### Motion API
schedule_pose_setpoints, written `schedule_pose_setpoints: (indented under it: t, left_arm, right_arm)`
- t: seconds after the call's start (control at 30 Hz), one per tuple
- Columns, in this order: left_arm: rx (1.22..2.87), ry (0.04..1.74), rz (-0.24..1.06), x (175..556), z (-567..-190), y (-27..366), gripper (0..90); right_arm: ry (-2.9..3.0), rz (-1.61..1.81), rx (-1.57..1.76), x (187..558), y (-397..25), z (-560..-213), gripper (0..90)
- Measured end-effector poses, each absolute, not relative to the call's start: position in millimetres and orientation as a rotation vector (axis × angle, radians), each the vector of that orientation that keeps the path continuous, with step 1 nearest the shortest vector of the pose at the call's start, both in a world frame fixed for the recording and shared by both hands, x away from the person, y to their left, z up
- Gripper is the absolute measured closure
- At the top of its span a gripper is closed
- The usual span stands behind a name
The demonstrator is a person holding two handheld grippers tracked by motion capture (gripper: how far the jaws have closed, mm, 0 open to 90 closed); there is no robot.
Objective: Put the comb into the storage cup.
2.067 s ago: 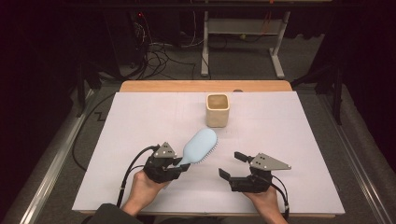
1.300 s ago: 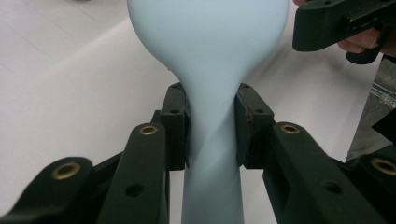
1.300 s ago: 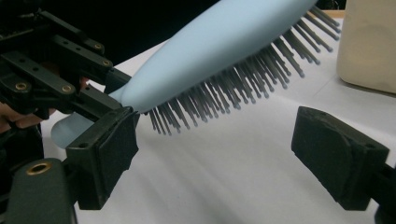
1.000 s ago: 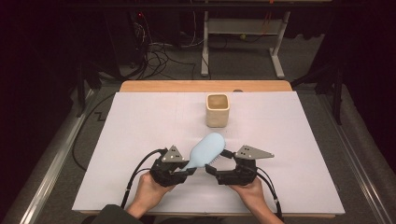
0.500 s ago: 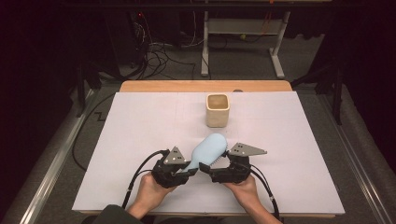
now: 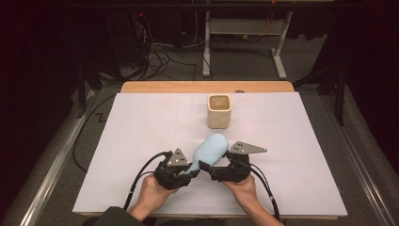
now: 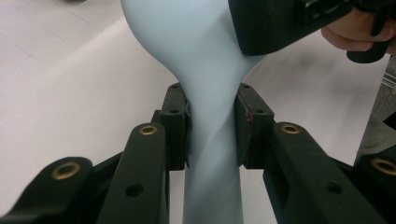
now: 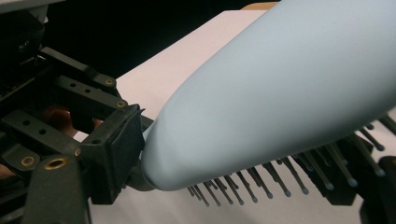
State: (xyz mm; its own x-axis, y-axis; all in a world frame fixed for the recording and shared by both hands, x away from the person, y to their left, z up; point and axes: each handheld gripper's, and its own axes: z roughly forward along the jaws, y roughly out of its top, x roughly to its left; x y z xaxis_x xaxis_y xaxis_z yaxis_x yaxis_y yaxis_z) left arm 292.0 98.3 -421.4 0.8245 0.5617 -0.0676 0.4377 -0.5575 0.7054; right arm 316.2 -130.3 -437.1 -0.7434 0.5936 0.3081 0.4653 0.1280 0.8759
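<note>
Hairbrush (image 7: 212,70) head and handle end cropped

Looking like a lab or recording setup, not a home. White sheet is covering the surface (image 6: 141,141), wood edge (image 6: 207,87) peeking out at the far side. Behind it, cables (image 6: 157,54) are tangling across grey carpet floor (image 6: 244,66), w/ metal frame legs (image 6: 281,47) of another bench standing further back. Red equipment lights (image 6: 141,15) are glowing in the dark bkgd. Metal rails (image 6: 56,165) are running along both sides.

Pale blue hairbrush (image 8: 280,84), bristles down, white table (image 8: 187,51)
</note>
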Motion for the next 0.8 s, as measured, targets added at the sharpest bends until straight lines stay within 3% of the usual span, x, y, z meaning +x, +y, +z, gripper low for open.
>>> schedule_pose_setpoints:
  t: [0.8]
  left_arm:
    - [2.229,0.751,0.221,293,-419,104,69.8]
  right_arm:
    - [2.343,1.851,1.092,328,-126,-409,48.6]
